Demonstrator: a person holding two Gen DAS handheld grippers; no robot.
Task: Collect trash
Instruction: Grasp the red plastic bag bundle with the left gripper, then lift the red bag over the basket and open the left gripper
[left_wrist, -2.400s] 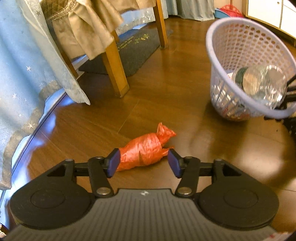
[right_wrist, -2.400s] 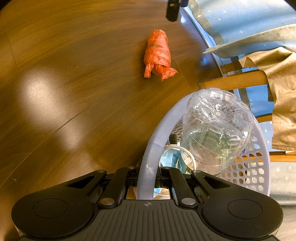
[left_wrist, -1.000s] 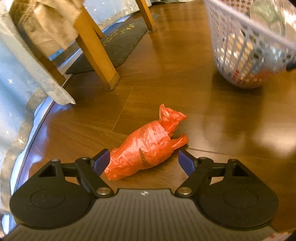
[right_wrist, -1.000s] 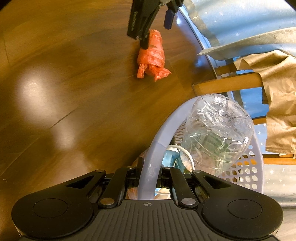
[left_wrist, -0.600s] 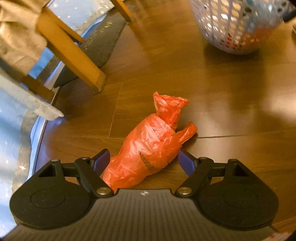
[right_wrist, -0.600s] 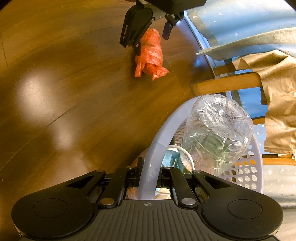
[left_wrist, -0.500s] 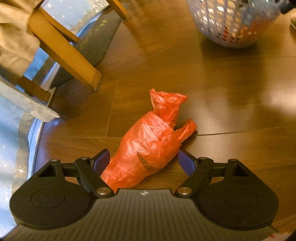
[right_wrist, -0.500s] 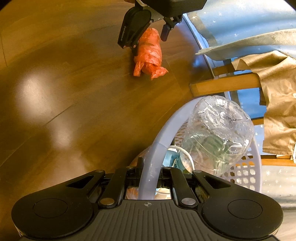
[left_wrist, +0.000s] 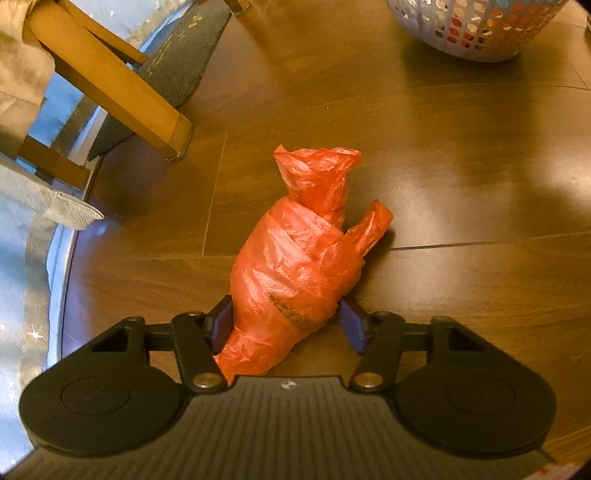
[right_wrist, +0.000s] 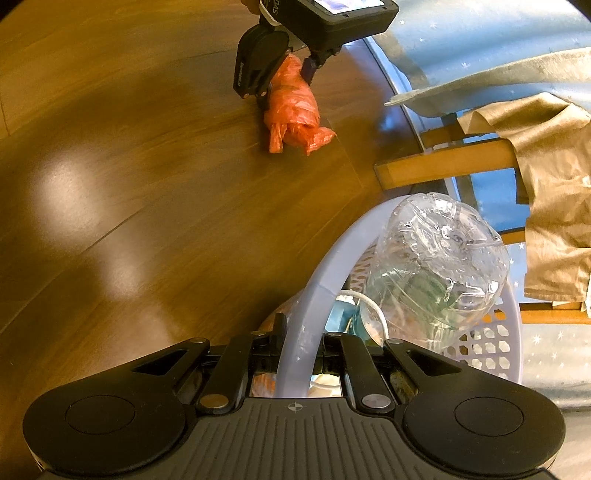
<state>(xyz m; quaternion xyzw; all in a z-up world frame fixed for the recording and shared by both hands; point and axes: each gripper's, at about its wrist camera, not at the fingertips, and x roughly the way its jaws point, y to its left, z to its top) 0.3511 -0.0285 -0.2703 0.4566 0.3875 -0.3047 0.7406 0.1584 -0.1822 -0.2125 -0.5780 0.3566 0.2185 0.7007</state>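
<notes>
An orange plastic bag (left_wrist: 295, 266), knotted at its far end, lies on the wooden floor. My left gripper (left_wrist: 284, 325) straddles its near end. Its jaws are closing, and both blue pads (left_wrist: 221, 325) touch the bag's sides. The right wrist view shows the same bag (right_wrist: 295, 107) under the left gripper (right_wrist: 284, 83). My right gripper (right_wrist: 299, 350) is shut on the rim of a lavender perforated basket (right_wrist: 332, 258). The basket holds a crumpled clear bottle (right_wrist: 436, 266) and other trash. The basket (left_wrist: 476, 33) also shows at the top right of the left wrist view.
A wooden chair leg (left_wrist: 122, 96) meets the floor left of the bag, in front of a dark mat (left_wrist: 173, 70). A pale blue starred cloth (left_wrist: 22, 258) hangs at the left edge. Beige fabric (right_wrist: 550, 177) drapes over the chair rail. Bare floor spreads between bag and basket.
My left gripper has come down over the orange bag and its jaws have narrowed from wide apart onto the bag's sides. The right gripper and the basket have kept still.
</notes>
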